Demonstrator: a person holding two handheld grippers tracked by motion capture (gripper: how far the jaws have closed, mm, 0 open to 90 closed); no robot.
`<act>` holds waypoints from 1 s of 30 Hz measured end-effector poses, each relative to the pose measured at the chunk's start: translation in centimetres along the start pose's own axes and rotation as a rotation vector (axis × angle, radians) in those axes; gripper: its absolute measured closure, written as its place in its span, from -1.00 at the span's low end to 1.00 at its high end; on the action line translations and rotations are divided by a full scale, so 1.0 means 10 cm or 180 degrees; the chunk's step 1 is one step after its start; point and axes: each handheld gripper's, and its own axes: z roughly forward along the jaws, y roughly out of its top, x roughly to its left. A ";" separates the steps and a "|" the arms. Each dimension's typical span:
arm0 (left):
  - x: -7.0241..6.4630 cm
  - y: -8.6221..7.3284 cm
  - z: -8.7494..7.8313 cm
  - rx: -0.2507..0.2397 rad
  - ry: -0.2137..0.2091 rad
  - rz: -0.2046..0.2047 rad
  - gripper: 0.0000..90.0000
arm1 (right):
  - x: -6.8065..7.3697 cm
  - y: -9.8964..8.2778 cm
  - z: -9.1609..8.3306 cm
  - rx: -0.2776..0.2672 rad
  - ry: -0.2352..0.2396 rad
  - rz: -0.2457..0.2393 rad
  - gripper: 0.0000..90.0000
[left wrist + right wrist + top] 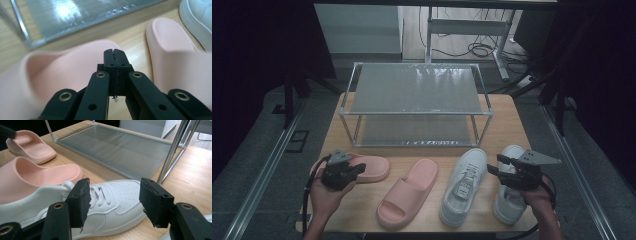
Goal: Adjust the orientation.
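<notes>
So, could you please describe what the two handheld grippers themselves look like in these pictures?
Both are black. The left gripper and the right gripper each carry a grey three-cornered plate on top and trail a black cable. Up close, the jaws are flat black linkage arms joined by brass-ringed pivots, ending in blocky black pads with rough, chipped edges. No sleeves are visible on the forearms.

This looks like a lab or recording studio rather than a home. A small wooden table (507,125) stands on grey carpet between dark curtains (257,45), with metal floor rails (267,165) at both sides, loose cables (479,49) on the floor behind, and the legs of a metal-framed desk (467,27) beyond.
</notes>
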 end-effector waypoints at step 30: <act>0.17 0.49 1.08 0.0644 0.0256 -0.0189 1.00 | -0.03 -0.02 0.01 0.0011 -0.0016 0.0019 -0.06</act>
